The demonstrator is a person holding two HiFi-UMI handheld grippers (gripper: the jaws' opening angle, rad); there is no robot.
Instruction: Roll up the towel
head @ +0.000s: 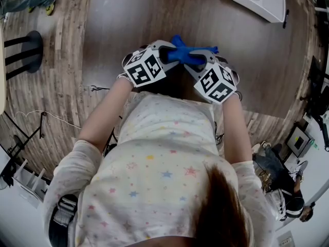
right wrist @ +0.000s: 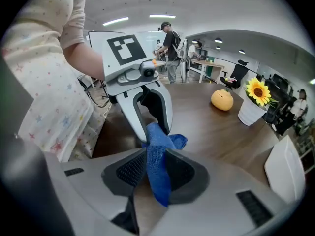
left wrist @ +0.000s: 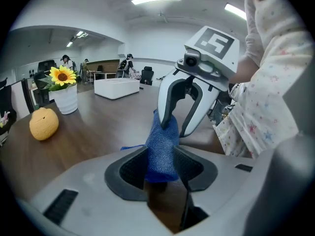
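We hold the blue terry-cloth towel [head: 185, 54] as a short, thick bundle just above the centre of the head view, over the near part of the dark brown wooden table [head: 154, 14]. Whether it touches the wood we cannot tell. What the coming move turns on is its long axis: the bundle runs across the frame from one tool to the other, dipping slightly toward the right, and the two tools face each other along that same line. The left gripper [head: 168, 54] has its pads pressed on the left end, and in its own view the cloth fills the gap between the jaws. The right gripper [head: 201, 60] pinches the right end the same way, with a tail of cloth hanging through toward its camera. Neither hand is the nearer one — each already sits at an end. A little cloth pokes out loose toward the top of the frame and to the right, so we judge the roll unfinished — any further winding would have to turn about the line joining the two grips.
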